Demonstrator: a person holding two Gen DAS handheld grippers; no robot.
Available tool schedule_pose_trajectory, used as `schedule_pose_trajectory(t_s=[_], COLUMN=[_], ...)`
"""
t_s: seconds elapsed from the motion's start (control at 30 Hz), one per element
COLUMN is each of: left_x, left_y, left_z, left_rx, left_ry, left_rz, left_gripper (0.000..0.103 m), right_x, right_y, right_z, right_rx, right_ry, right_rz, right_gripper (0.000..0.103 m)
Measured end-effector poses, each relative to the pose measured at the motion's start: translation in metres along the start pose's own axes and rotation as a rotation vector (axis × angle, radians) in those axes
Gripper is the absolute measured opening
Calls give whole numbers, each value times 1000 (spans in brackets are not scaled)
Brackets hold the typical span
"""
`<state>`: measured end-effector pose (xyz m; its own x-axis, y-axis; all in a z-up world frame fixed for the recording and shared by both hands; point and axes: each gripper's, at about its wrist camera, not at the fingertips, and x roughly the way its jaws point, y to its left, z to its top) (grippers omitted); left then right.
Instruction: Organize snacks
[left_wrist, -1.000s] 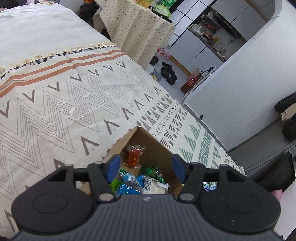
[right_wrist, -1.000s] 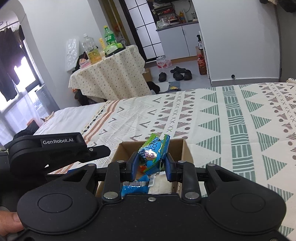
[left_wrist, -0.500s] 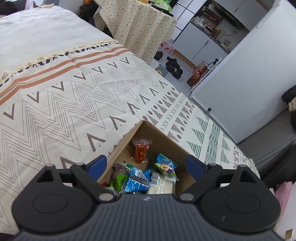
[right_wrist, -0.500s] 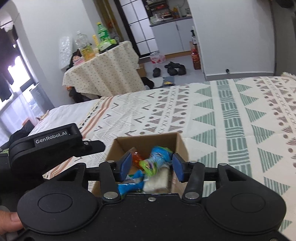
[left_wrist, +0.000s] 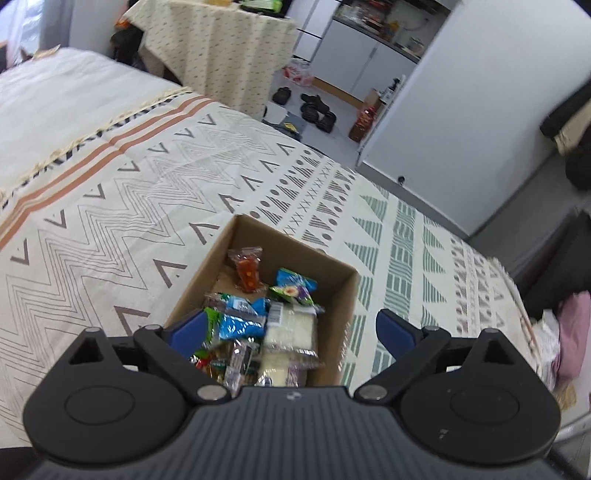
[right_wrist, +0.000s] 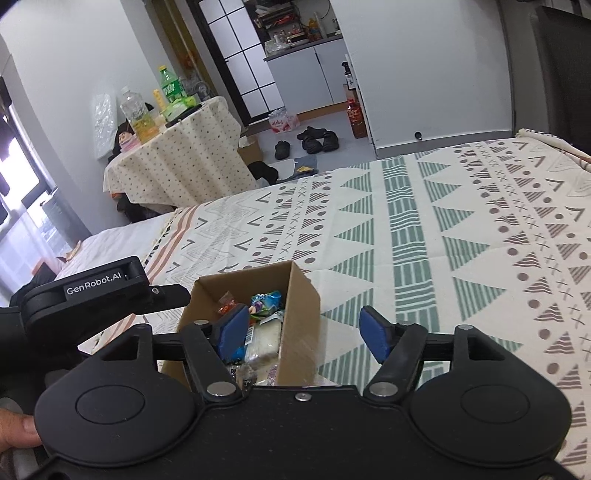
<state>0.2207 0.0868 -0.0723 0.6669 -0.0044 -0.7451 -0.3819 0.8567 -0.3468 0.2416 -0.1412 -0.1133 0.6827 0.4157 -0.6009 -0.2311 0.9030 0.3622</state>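
An open cardboard box (left_wrist: 334, 295) sits on the patterned bed cover. It holds several snack packets, among them an orange-red one (left_wrist: 248, 271), a blue-green one (left_wrist: 293, 288) and a white one (left_wrist: 291, 328). My left gripper (left_wrist: 290, 326) hovers above the box's near end. Its jaws are opening wide and nothing is between its pads. In the right wrist view the box (right_wrist: 303, 314) lies just ahead, and the blue-green packet (right_wrist: 266, 301) rests inside. My right gripper (right_wrist: 303, 326) is over the box's right wall, jaws opening and empty.
The bed cover (right_wrist: 424, 240) stretches to the right and beyond the box. Past the bed stand a cloth-covered table (right_wrist: 184, 162) with bottles, shoes (right_wrist: 314, 138) on the floor and a white wall (left_wrist: 461, 129). Pink fabric (left_wrist: 576, 332) lies off the bed's right edge.
My right gripper let go of the blue-green packet, which now lies in the box. Both sets of jaws spread wider, and both grippers drew back and up from the box.
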Motion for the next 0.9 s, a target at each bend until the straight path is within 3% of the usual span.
schedule_pose_trajectory(t_s=[0.2,0.37,0.5,0.73,0.9], left_x=[-22,-38,-47,-73,-90], left_y=[-13,-21,-27,-38,-42], left_z=[-9,-14,-21,-31,-39], left_rx=[38,56,78,115,134], left_ry=[4,-6,9,2,-4], left_rz=[6,23,20,-9,-19], left_gripper=[98,102,102,103,103], right_x=[-26,-42,-58,-83,-98], right_y=[-12,-24,-32,-46,-49], right_z=[4,5,4,2,0], right_rx=[16,31,37,67,64], right_ry=[-27,-30,-48,-69,-69], right_rz=[15,17,11,17,14], right_gripper=[81,84,95,103,103])
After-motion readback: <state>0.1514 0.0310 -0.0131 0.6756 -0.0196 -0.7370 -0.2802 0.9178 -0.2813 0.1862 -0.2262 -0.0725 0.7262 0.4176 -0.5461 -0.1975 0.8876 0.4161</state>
